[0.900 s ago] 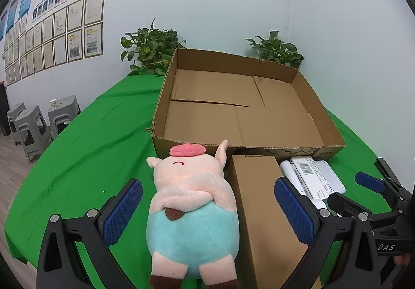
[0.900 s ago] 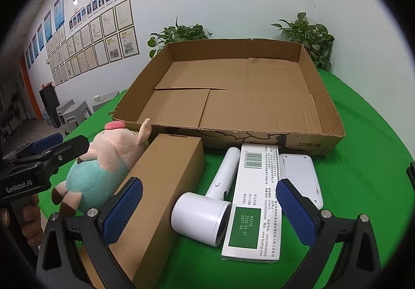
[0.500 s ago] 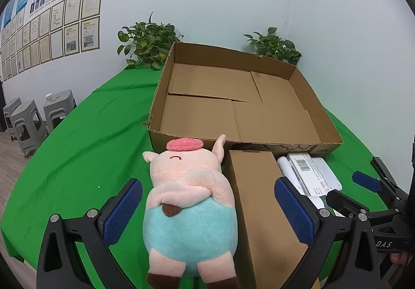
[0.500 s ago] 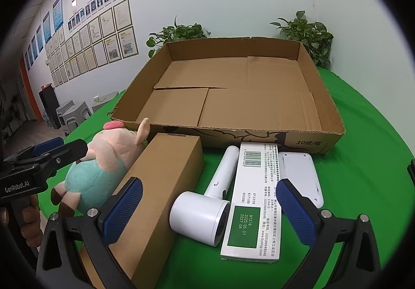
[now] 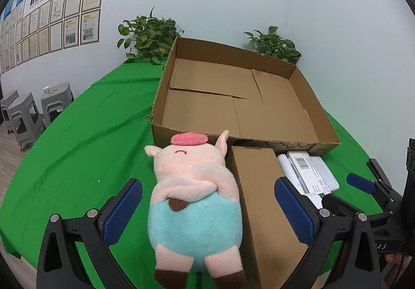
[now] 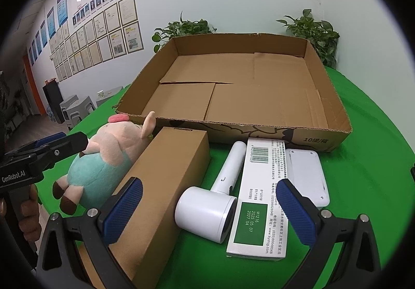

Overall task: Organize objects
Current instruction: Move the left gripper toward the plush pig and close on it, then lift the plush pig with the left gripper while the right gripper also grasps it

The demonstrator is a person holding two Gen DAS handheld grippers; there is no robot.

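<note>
L gripper (image 5: pixel 207 208) hung released, jaws wide, w/ the pink-and-teal plush pig (image 5: pixel 194 200) lying between its pads, untouched, on the green tablecloth (image 5: pixel 77 149). Pig's long axis ran near-to-far, head toward the open shallow cardboard tray (image 5: pixel 306 139), so L hand was nearer. R gripper (image 6: pixel 208 207), also released, straddled the white hair dryer (image 6: pixel 210 208), between the long brown carton (image 6: pixel 166 185) and green-white printed box (image 6: pixel 262 200).
</note>
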